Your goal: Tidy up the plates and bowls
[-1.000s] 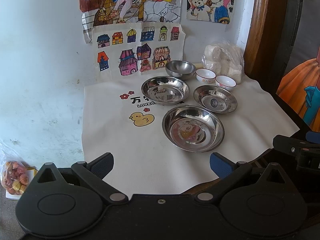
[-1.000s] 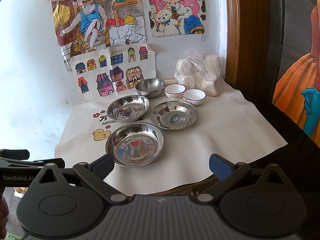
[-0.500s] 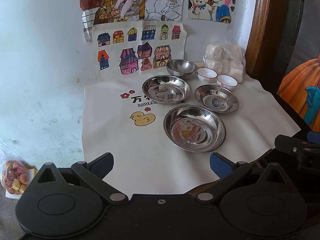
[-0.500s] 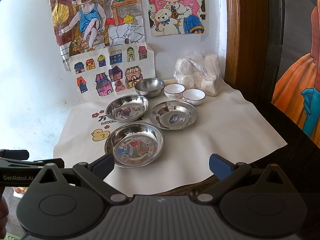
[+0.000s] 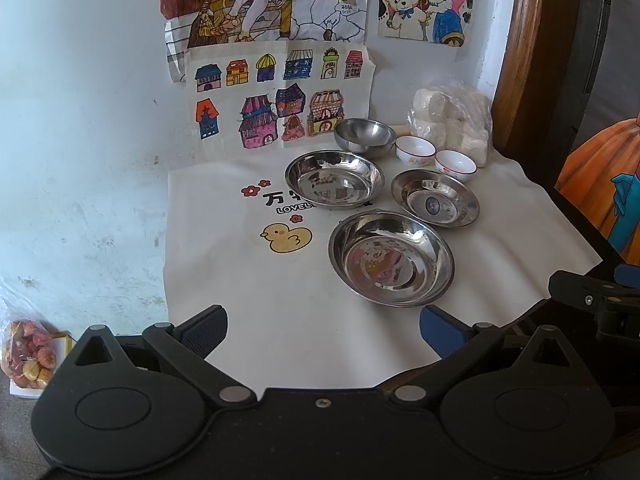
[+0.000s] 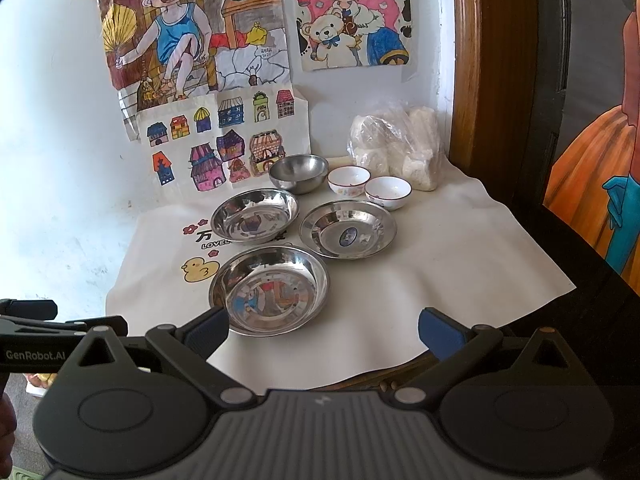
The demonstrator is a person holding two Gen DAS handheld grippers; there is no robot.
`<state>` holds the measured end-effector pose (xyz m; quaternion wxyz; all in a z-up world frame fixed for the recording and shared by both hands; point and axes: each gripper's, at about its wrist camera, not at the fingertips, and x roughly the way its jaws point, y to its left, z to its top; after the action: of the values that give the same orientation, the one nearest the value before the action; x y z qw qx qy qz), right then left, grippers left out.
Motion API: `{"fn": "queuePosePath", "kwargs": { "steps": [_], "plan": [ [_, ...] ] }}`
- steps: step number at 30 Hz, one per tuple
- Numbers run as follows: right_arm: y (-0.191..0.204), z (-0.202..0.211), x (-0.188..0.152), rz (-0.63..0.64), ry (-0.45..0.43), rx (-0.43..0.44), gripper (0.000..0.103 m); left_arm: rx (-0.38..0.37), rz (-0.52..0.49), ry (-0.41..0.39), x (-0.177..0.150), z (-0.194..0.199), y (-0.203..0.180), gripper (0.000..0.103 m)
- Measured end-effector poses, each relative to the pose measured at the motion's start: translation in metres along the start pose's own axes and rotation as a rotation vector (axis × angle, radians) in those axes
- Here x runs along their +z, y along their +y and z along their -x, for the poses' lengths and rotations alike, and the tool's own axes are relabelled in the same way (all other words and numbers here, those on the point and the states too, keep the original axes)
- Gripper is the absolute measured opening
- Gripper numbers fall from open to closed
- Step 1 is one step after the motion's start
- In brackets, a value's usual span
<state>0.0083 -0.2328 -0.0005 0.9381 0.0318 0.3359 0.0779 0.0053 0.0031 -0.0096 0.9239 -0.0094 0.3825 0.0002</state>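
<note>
The black printed lettering (image 5: 292, 204) on the white cloth is partly hidden by the round steel plate (image 5: 334, 178).

A pale, scuffed wall (image 5: 80, 128) stands behind the dark surface (image 6: 592, 280), which is covered by a white cloth (image 5: 248, 300) printed with a yellow duck. Coloured children's drawings (image 6: 224, 136) hang on the wall. A brown wooden door frame (image 6: 488, 60) rises at right. Daylight is soft.
</note>
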Motion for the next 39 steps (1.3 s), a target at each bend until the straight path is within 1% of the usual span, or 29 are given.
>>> {"fn": "queuePosePath", "kwargs": {
  "steps": [12,21,39],
  "plan": [
    [-0.0002,-0.0055,-0.0002,-0.001,0.003,-0.011,0.103,-0.008,-0.004,0.006,-0.0022,-0.0078,-0.0016,0.102],
    [0.0004,-0.0054,0.0003,0.0,0.004,-0.011,0.103,-0.007,0.0,0.013,0.0005,-0.0079,-0.006,0.102],
    [0.0008,-0.0053,0.0007,-0.003,0.006,-0.012,0.103,-0.009,0.001,0.016,0.002,-0.0074,-0.0027,0.102]
  ]
}}
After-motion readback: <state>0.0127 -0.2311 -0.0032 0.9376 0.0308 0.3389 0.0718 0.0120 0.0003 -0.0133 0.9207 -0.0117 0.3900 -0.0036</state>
